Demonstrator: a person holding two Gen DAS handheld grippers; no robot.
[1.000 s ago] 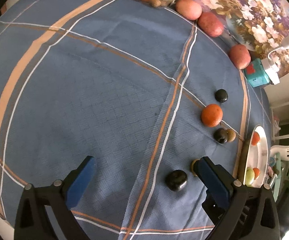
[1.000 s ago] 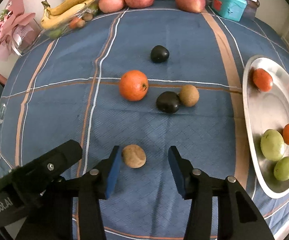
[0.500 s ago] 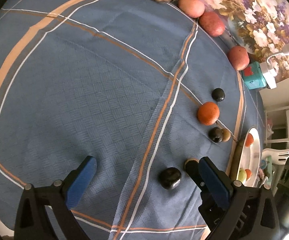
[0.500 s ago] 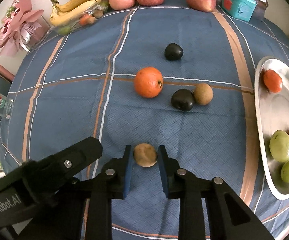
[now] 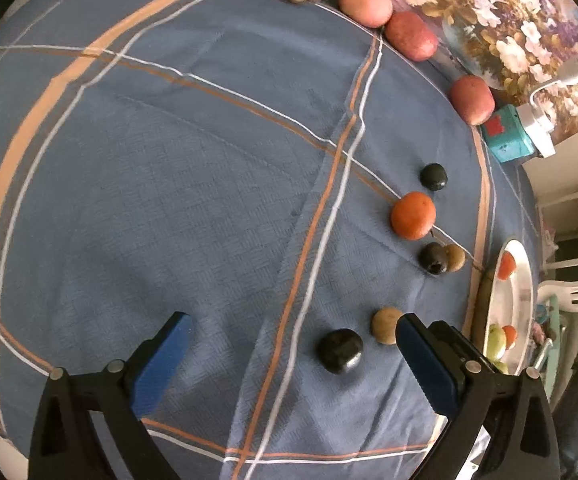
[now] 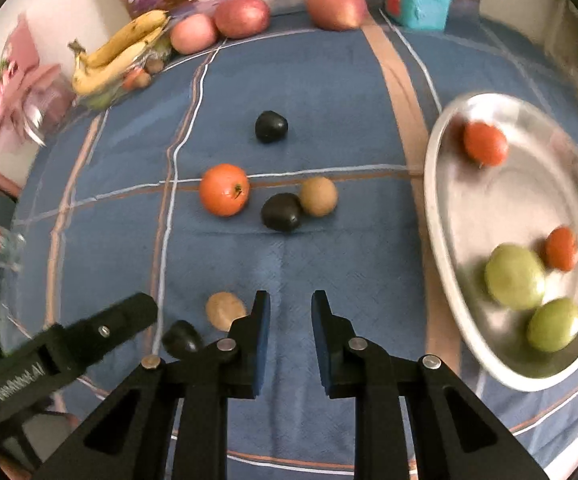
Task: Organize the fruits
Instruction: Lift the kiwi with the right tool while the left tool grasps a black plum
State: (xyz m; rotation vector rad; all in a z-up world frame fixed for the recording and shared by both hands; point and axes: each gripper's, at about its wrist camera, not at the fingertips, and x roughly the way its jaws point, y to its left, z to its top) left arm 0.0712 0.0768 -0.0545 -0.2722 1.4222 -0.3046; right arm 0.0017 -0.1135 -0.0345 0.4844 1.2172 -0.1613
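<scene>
Desk under blue plaid cloth [image 6: 329, 80] | right gripper [image 6: 287, 316] fingers together on nothing | kiwi [image 6: 225, 311] at its 9 o'clock, missed | left gripper [image 5: 289, 344] fingers apart | risk: carrying nothing to steel tray [image 6: 441, 240].

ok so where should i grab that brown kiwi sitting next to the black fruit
Take the brown kiwi across its round middle, coming down from above. The black fruit sits close on one side, so set the fingers on the two sides clear of that neighbour. The right gripper is shut beside it, holding nothing.
</scene>
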